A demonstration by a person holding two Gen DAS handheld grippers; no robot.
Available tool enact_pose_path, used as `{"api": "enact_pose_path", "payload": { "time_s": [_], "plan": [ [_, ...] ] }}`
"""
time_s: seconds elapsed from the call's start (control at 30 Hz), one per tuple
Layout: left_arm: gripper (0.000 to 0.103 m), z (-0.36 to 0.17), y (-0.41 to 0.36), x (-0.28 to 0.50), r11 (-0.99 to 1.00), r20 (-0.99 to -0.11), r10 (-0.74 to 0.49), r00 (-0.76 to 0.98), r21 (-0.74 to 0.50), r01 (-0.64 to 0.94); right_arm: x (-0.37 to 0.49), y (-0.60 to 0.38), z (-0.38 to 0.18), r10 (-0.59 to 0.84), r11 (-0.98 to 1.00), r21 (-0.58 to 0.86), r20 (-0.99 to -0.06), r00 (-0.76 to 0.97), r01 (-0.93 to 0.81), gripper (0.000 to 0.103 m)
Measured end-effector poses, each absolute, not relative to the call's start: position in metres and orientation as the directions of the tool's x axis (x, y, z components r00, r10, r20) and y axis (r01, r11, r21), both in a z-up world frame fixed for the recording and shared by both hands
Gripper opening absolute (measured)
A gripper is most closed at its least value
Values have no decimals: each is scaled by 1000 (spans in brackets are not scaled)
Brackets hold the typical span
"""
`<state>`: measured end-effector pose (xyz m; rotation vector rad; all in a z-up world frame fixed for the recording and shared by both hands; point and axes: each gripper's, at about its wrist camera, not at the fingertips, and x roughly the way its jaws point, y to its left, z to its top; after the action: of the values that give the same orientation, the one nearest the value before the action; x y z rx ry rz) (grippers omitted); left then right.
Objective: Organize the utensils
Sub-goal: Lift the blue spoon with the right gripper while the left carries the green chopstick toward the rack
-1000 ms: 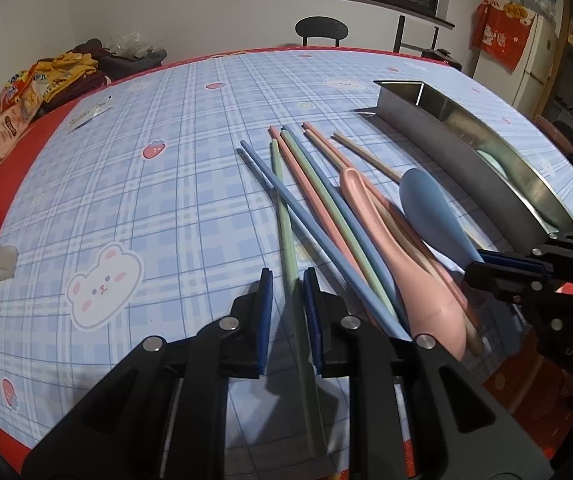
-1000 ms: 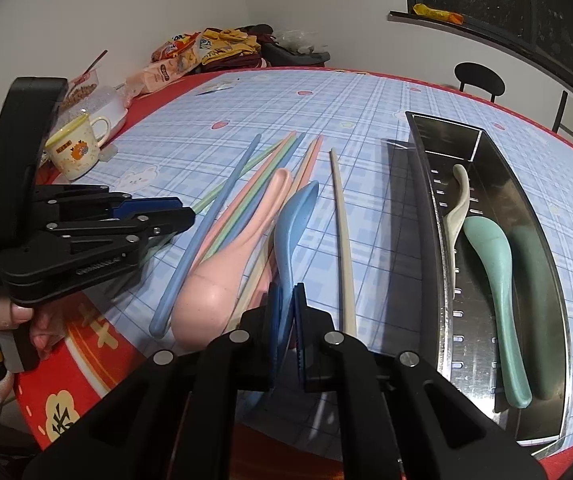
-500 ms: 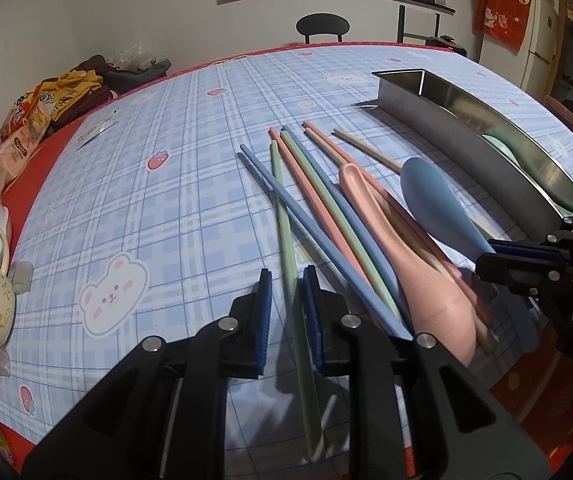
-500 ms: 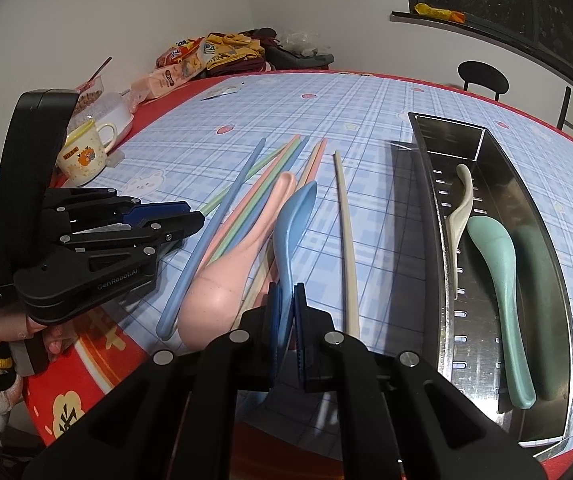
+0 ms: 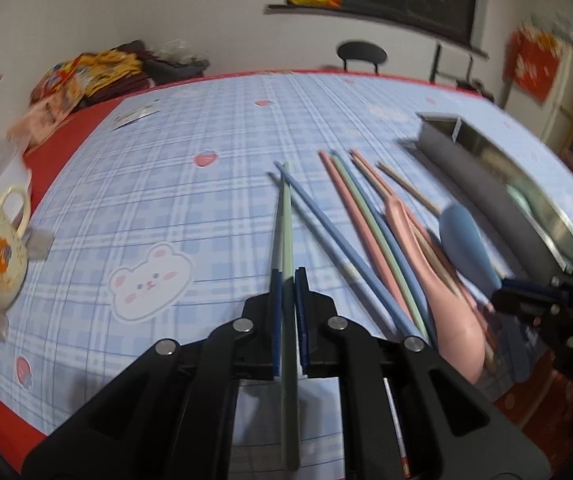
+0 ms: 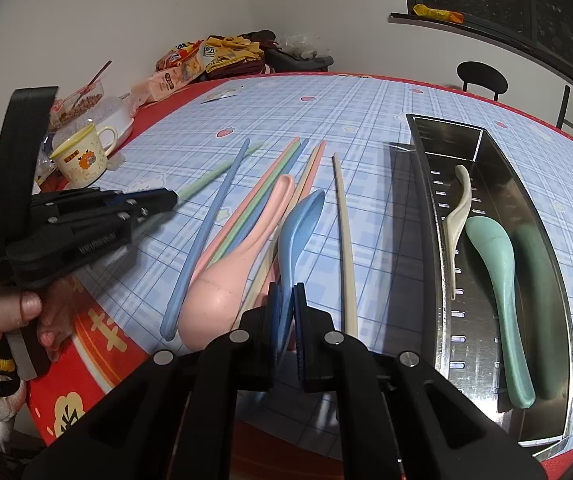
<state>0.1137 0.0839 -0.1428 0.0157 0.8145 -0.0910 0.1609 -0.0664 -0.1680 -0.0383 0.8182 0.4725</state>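
Since the earlier frame, my left gripper (image 5: pixel 286 280) jaws have just closed on the pale green plastic chopstick (image 5: pixel 287 216), swinging its far end off the pile on the tabletop (image 5: pixel 166 184); my right gripper (image 6: pixel 286 296) stays clamped on the blue plastic spoon (image 6: pixel 298 224), both bound for the steel tray (image 6: pixel 482 148), I judge.

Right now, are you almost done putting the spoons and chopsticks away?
Not yet. Done: a cream spoon and a teal spoon lie in the metal tray. In hand: the left gripper has just closed on a green chopstick; the right gripper clamps the blue spoon. Left: the pink spoon and loose chopsticks.
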Motion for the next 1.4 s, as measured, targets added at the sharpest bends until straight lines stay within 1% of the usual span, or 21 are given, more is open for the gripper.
{"api": "enact_pose_path", "payload": {
  "time_s": [0.17,0.23,0.43,0.6,0.8,1.13,1.23,1.4],
  "plan": [
    [10,-138,119,107,983,-682,-129,720,-185,2,161,-66,-168,388,896,143,-713,585,-420,8],
    [10,-138,123,106,977,-675,-145,724,-213,-3,162,-65,-169,385,897,140,-714,584,-420,8],
    [10,-134,115,103,982,-659,-147,738,-186,29,162,-66,-168,395,894,149,-708,585,-423,7],
    [10,-131,117,99,979,-638,-159,753,-198,38,158,-68,-166,410,890,157,-689,597,-429,7],
    [10,-127,115,95,982,-621,-155,769,-184,49,156,-72,-163,428,884,168,-666,610,-437,7],
    [10,-125,116,92,983,-607,-150,781,-177,51,151,-79,-157,461,874,197,-623,632,-444,6],
    [10,-125,116,93,983,-611,-150,777,-175,52,155,-74,-160,465,866,194,-650,601,-460,6],
    [10,-125,115,94,982,-613,-154,775,-180,52,155,-60,-165,423,871,133,-694,583,-474,6]
  ]
}}
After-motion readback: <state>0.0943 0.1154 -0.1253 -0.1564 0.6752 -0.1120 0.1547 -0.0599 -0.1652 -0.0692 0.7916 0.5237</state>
